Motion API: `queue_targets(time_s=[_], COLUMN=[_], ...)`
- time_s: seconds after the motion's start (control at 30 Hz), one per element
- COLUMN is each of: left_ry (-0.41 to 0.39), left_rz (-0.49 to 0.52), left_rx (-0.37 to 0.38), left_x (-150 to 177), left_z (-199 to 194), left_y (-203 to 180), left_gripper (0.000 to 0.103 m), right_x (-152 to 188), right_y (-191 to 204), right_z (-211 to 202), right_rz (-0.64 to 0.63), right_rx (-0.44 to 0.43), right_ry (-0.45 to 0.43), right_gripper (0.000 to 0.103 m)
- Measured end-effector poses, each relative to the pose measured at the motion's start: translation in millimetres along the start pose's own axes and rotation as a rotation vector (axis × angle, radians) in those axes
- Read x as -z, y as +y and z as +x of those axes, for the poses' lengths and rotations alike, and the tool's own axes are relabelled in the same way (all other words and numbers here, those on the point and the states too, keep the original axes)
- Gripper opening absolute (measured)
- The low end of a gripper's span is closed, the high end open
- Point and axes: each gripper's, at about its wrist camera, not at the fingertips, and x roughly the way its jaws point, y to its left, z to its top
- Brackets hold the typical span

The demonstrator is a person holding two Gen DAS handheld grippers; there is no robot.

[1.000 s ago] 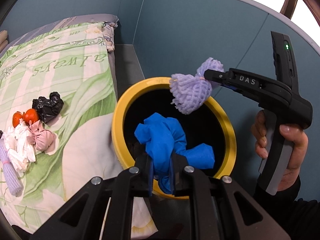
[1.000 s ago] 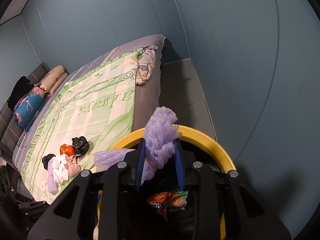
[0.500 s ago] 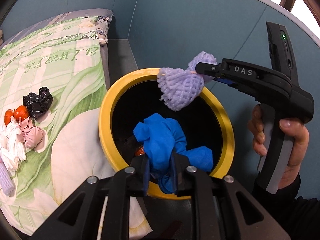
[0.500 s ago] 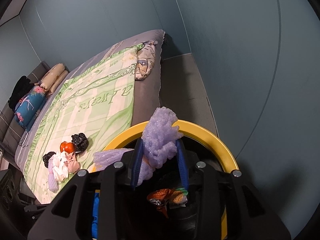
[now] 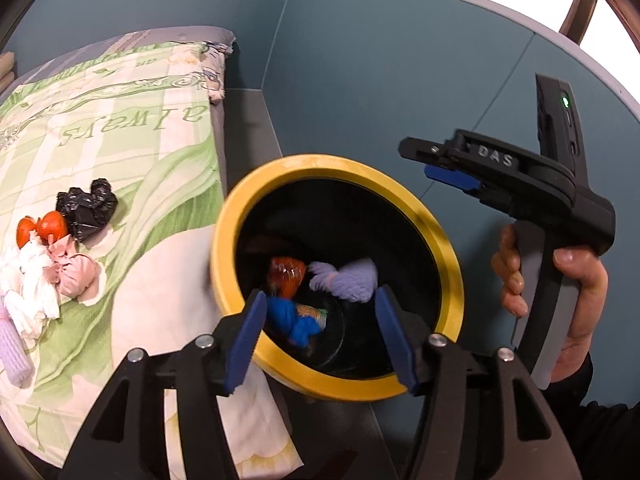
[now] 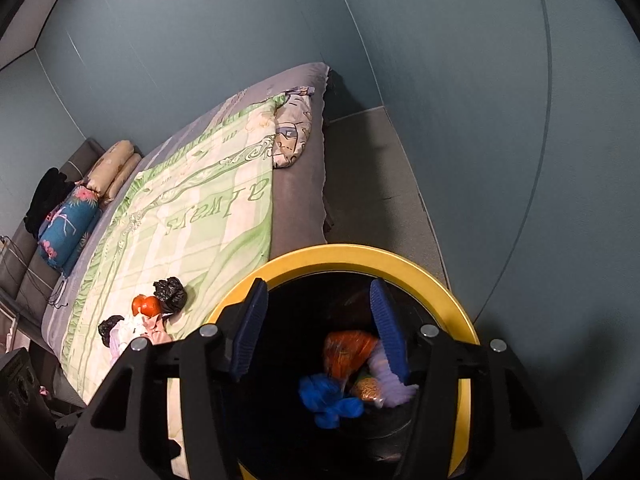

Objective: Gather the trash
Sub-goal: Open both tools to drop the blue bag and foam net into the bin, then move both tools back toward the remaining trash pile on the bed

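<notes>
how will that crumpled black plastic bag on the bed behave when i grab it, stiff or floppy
The crumpled black plastic bag will probably be floppy: it lies in loose, glossy wrinkles on the green quilt. It looks light, so it should lift easily. The shiny film may slip, so pinching a thick fold seems safer.

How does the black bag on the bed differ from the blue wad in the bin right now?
The black bag lies on the bed, uncollected; the blue wad sits at the bottom of the bin. The bag is glossy black film; the wad is matte bright blue. The bag sits beside other scraps; the wad rests among trash already dropped. Both are crumpled.
</notes>
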Motion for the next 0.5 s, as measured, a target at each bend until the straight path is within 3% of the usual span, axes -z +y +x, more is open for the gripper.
queue_targets(time_s=[0.13, 0.5], left_ry=[-0.043, -0.121], left_rz=[-0.019, -0.089], left_rx=[-0.036, -0.113], left_x=[-3, -3], left_z=[-14, -49], left_y=[9, 50], left_gripper=[0.067, 0.077], right_x=[0, -1], right_y=[6, 40], right_z=[-3, -2], right_rz=[-0.014, -0.084], right_rx=[-0.035, -0.112], right_ry=[-0.006, 0.005], right_gripper=[0.055, 0.06])
